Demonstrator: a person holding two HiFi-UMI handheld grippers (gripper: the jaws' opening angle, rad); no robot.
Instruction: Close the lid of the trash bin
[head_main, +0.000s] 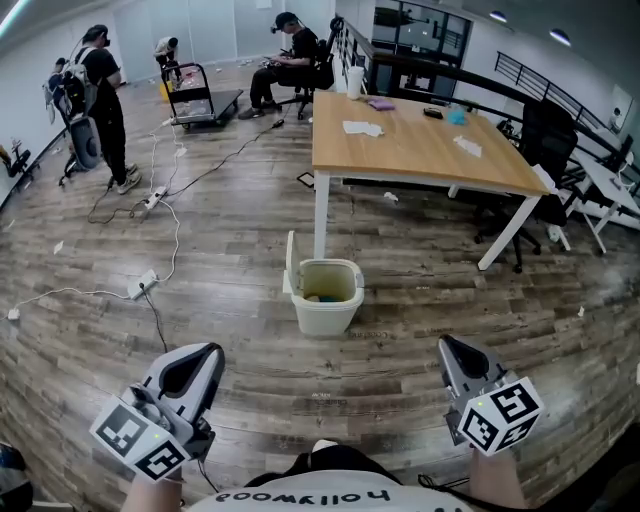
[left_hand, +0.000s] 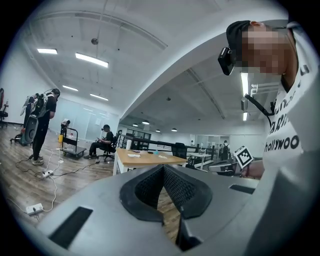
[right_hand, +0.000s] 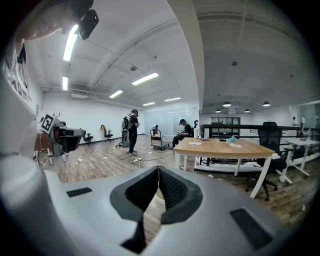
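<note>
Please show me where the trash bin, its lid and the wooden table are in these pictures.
trash bin (head_main: 326, 318): head view, on its front wall.
lid (head_main: 291, 262): head view, on the upright flap at the bin's left edge.
wooden table (head_main: 412, 152): head view, on a bare part of its top.

Found bare wood-plank floor (head_main: 330, 380) on near side of cream plastic trash bin (head_main: 325, 318). Observed white table leg (head_main: 321, 215) close behind upright cream lid (head_main: 291, 262). Noted white power strip with cable (head_main: 143, 285) well to left.
</note>
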